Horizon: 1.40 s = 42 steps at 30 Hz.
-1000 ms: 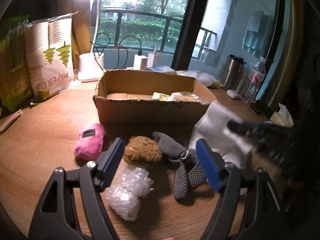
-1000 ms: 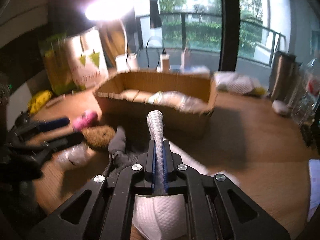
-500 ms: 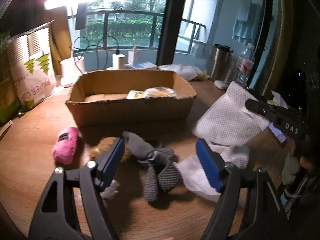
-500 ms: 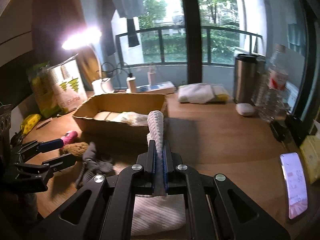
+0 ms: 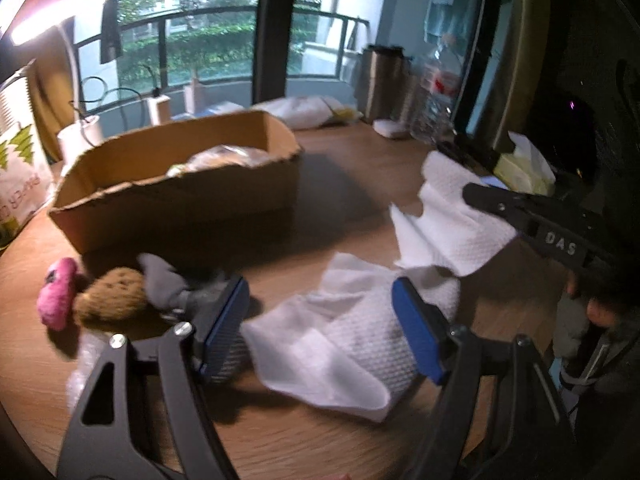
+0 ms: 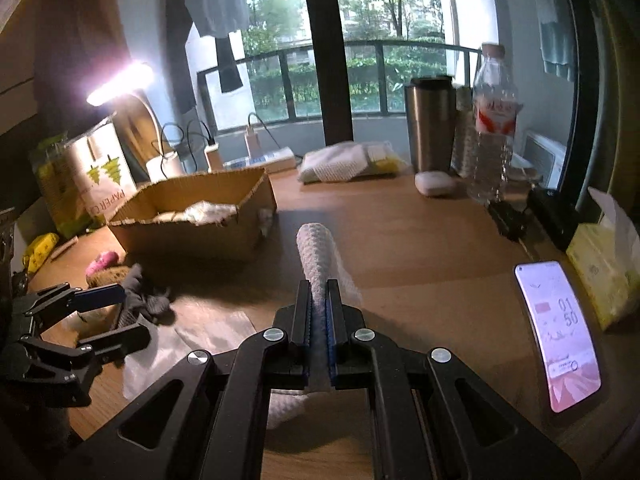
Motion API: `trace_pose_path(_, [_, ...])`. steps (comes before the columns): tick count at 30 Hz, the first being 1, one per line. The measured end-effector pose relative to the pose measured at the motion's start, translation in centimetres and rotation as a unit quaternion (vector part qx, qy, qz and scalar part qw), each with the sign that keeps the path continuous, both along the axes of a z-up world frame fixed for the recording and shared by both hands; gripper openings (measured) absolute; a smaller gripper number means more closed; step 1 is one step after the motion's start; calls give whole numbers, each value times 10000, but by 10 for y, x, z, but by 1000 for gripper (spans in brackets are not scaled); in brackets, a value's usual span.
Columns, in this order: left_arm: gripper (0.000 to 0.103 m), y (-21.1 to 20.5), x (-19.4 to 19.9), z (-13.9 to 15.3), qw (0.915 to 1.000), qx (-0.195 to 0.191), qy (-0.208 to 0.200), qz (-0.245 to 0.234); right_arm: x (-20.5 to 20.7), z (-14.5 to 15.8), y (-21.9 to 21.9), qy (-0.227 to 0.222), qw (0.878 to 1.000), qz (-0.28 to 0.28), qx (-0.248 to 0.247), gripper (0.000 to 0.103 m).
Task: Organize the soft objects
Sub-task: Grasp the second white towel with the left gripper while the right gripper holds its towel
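Left view: my left gripper (image 5: 320, 322) hangs apart over the towel (image 5: 360, 332), right of the box (image 5: 176, 204); one sponge (image 5: 110, 300), one pink toy (image 5: 58, 298) sit before the box.

Right view: my right gripper (image 6: 319, 308) is clamped on the towel (image 6: 318, 256), right of the box (image 6: 192, 216); one bottle (image 6: 494, 128), one phone (image 6: 558, 336) farther right on the desk (image 6: 420, 240).

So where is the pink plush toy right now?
In the left wrist view the pink plush toy lies at far left on the table, touching the brown sponge, in front of the cardboard box.
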<state>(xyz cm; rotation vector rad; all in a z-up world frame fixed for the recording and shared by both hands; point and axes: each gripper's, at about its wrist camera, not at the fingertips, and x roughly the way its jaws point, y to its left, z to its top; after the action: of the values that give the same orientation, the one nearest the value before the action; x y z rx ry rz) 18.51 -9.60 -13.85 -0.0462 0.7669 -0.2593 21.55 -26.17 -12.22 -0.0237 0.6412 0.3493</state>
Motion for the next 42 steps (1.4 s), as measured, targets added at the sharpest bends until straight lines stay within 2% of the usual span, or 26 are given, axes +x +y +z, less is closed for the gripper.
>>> trace_pose_path(10, [75, -36, 12, -21, 9982, 364, 390, -287, 17, -38, 8, 513, 9984, 214, -47, 7])
trace_pose_path(16, [75, -49, 19, -39, 9954, 594, 697, -269, 23, -43, 10, 622, 9976, 276, -115, 8])
trace_pose_path(17, [75, -50, 19, -42, 9949, 643, 727, -258, 24, -43, 10, 628, 9976, 268, -139, 10])
trace_pose_path(19, [75, -50, 19, -44, 9945, 683, 752, -236, 27, -46, 11, 697, 9971, 269, -172, 22])
trace_pose_path(20, [75, -50, 20, -45, 9947, 685, 735, -229, 29, -47, 12, 761, 9965, 284, -206, 34])
trace_pose_path(21, [75, -50, 20, -45, 9947, 690, 724, -236, 31, -50, 13, 844, 9957, 301, -252, 38])
trace_pose_path(23, [75, -50, 21, -45, 9947, 701, 702, -264, 33, -52, 16, 896, 9951, 276, -322, 39])
trace_pose_path(27, [74, -50, 21, -46, 9947, 700, 671, -341, 37, -56, 17, 1039, 9936, 260, -359, 50])
trace_pose_path(30, [62, -50, 20, -44, 9948, 682, 635, -423, 37, -57, 23, 1018, 9931, 312, -496, 54])
trace_pose_path(32, [47, -49, 19, -43, 9949, 660, 612, -449, 37, -58, 27, 992, 9926, 318, -624, 56])
trace_pose_path(38, [23, -40, 17, -41, 9956, 541, 637, -429, 35, -62, 40, 911, 9895, 327, -1072, 59])
trace_pose_path(42, [19, -35, 14, -39, 9961, 431, 636, -436, 34, -63, 41, 888, 9889, 324, -1149, 59])
